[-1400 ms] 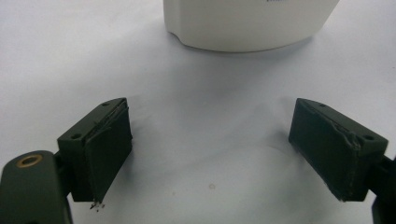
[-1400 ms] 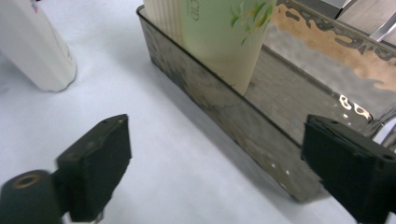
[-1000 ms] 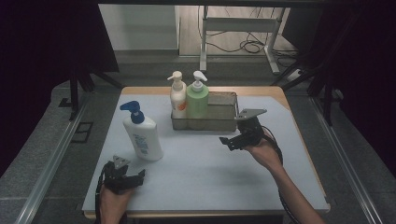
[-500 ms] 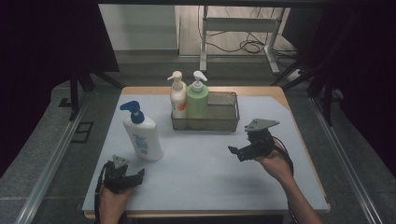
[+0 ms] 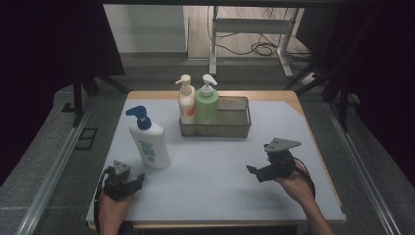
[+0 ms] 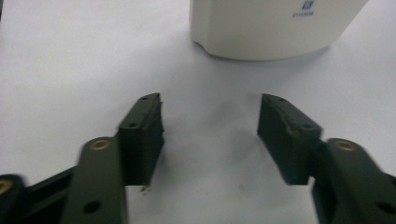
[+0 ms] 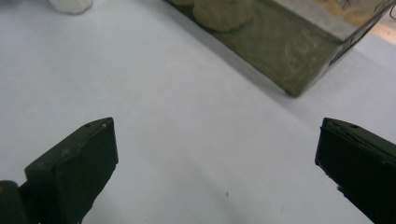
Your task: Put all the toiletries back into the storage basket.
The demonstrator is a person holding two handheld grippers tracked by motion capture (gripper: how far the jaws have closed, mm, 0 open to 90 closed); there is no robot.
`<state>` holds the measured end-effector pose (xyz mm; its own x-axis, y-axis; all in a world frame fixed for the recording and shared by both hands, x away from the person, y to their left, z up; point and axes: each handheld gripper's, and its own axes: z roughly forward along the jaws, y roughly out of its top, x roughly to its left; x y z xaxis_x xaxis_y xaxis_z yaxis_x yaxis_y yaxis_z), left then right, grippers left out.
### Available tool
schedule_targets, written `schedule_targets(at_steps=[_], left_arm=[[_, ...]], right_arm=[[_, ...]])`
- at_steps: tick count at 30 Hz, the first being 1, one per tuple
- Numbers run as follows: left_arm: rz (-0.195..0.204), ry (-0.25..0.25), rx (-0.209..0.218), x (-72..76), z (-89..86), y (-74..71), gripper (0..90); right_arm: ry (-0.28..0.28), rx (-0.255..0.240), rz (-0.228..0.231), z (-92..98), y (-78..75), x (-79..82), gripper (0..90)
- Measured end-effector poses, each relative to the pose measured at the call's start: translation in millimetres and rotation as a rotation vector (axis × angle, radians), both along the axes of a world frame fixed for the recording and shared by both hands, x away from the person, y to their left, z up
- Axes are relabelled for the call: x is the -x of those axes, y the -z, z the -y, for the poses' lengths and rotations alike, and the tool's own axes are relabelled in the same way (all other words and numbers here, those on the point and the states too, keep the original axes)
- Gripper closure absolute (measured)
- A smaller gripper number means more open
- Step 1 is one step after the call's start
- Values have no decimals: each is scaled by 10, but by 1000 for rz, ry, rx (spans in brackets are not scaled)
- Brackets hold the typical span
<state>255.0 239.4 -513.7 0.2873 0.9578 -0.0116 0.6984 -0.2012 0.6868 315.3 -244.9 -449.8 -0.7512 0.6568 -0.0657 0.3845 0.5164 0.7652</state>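
Note:
A white pump bottle with a blue top (image 5: 148, 140) stands on the pale table mat, left of centre; its base (image 6: 271, 28) shows in the left gripper view. My left gripper (image 5: 131, 182) rests low at the front left, just in front of that bottle. Its jaws have just been closing and stand partly open with nothing between them (image 6: 210, 133). A mesh basket (image 5: 230, 122) at the back holds a cream pump bottle (image 5: 186, 102) and a green pump bottle (image 5: 207, 105). My right gripper (image 5: 253, 171) hovers at the front right, open and empty (image 7: 215, 154).
The basket's corner (image 7: 289, 65) lies ahead of the right gripper. The table's wooden edge (image 5: 293, 100) borders the mat. Metal rails (image 5: 58, 161) run along both sides, and a desk frame with cables (image 5: 254, 39) stands beyond the table.
My right gripper has moved away from the basket toward the front right of the table and sunk a little. The left hand has stayed in place.

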Motion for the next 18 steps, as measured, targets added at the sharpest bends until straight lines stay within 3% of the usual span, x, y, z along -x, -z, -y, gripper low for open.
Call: schedule_targets(at_steps=[8, 15, 18], left_arm=[[12, -1, 52, -71, -88, -65, 557], [15, 20, 31, -170, -144, -123, 738], [18, 30, 45, -220, -188, -138, 838]], right_arm=[[12, 6, -20, 73, 179, 130, 0], [39, -10, -31, 141, 276, 229, 4], [49, -1, -38, 174, 338, 272, 12]])
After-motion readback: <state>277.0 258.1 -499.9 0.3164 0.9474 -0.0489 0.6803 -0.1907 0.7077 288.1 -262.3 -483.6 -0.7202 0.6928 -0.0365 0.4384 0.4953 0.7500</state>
